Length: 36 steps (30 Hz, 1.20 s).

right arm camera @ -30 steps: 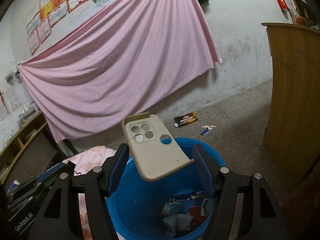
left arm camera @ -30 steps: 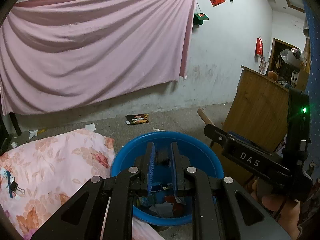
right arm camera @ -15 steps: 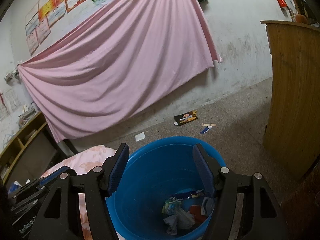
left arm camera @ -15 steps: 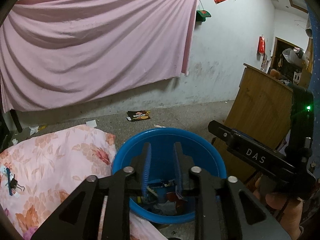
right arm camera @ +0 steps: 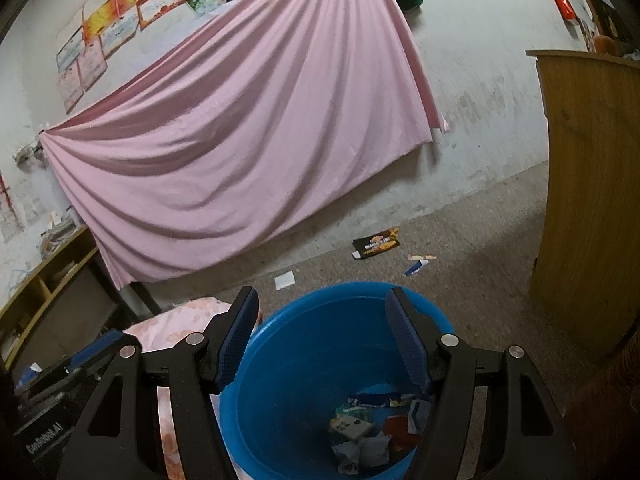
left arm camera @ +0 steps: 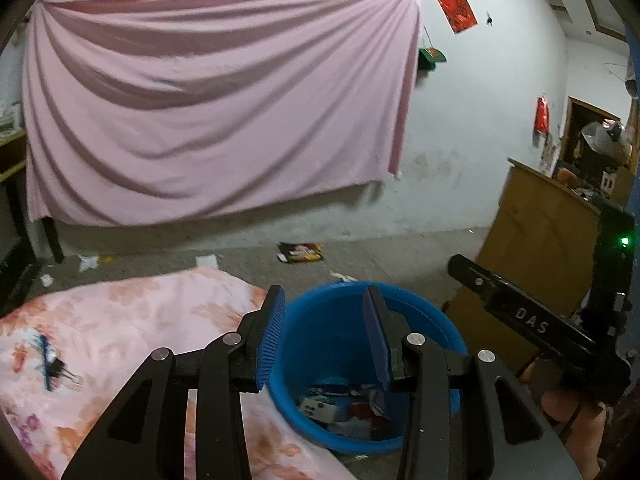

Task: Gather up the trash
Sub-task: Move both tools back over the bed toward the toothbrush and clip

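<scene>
Both claws poised over the blue tub (right arm camera: 304, 364), between drops.

We see the left claw (left arm camera: 324, 340) with its jaws opening and nothing between them, and the right claw (right arm camera: 322, 340) standing wide and empty. The collected trash (right arm camera: 372, 432) lies at the bottom of the tub, beside the floral bedding (left arm camera: 132, 320). We judge the drop step finished; next we must reach for the snack wrapper (right arm camera: 376, 243) and paper scraps (right arm camera: 285, 280) left on the floor.

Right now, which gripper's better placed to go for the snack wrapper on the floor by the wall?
Right, probably. The right gripper is open and empty above the blue bucket, the snack wrapper just beyond. The left gripper, also empty, is opening.
</scene>
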Each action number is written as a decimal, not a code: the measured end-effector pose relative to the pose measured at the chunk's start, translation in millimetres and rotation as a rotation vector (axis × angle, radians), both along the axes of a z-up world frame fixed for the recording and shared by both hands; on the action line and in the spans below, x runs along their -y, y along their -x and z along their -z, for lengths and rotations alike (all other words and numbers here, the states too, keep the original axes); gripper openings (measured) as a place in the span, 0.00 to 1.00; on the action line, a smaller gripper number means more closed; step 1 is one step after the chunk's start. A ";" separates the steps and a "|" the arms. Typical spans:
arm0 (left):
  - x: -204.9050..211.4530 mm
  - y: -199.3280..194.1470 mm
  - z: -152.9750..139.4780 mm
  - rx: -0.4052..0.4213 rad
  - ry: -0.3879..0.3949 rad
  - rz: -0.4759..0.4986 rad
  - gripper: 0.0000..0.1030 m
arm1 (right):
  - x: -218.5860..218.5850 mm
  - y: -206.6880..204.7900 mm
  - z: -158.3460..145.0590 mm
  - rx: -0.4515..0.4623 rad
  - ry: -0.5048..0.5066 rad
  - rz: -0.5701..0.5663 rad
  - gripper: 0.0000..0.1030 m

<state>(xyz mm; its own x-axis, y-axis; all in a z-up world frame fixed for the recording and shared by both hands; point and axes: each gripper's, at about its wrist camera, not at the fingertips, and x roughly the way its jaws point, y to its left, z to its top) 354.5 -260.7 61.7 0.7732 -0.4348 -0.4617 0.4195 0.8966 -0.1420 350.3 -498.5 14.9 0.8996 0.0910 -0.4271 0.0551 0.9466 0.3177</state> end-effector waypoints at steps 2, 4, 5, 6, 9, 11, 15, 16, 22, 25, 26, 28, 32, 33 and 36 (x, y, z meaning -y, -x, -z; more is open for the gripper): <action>-10.2 2.2 -5.5 0.019 0.000 -0.024 0.38 | -4.3 1.2 -3.8 0.024 0.004 -0.003 0.64; -22.2 5.5 -11.2 0.039 0.008 -0.053 0.48 | -8.6 1.8 -7.9 0.047 0.014 -0.008 0.64; -27.8 7.0 -13.8 0.049 0.013 -0.067 0.50 | -12.2 2.6 -10.6 0.064 0.023 -0.010 0.64; -35.5 8.9 -16.9 0.061 0.021 -0.084 0.52 | -15.7 2.9 -12.7 0.076 0.029 -0.011 0.64; -54.9 12.0 -22.6 0.084 0.033 -0.125 0.61 | -25.4 3.1 -18.7 0.112 0.047 -0.019 0.67; -70.4 14.5 -26.0 0.101 0.043 -0.161 0.68 | -34.4 3.5 -22.8 0.140 0.063 -0.027 0.71; -100.2 21.1 -29.1 0.134 0.066 -0.235 0.87 | -49.1 3.8 -28.9 0.194 0.079 -0.046 0.77; -107.6 21.9 -29.4 0.142 0.072 -0.254 0.93 | -53.7 3.9 -30.4 0.208 0.083 -0.052 0.78; -148.9 33.0 -28.2 0.177 0.093 -0.359 0.98 | -81.9 6.6 -37.7 0.299 0.105 -0.091 0.98; -169.0 39.1 -26.2 0.198 0.085 -0.405 0.98 | -96.1 9.3 -41.9 0.351 0.112 -0.113 1.00; -175.0 41.5 -25.5 0.204 0.081 -0.417 0.98 | -101.6 9.5 -43.0 0.365 0.116 -0.126 1.00; -184.5 44.7 -23.9 0.212 0.076 -0.436 0.98 | -110.8 10.4 -44.7 0.388 0.123 -0.136 1.00; -208.6 53.1 -21.6 0.237 0.070 -0.491 0.98 | -133.7 12.8 -46.7 0.426 0.132 -0.161 1.00; -212.0 54.3 -21.3 0.241 0.067 -0.500 0.98 | -139.7 13.6 -46.9 0.438 0.131 -0.169 1.00; -229.5 61.0 -19.8 0.258 0.056 -0.534 0.98 | -157.8 15.7 -46.7 0.462 0.135 -0.191 1.00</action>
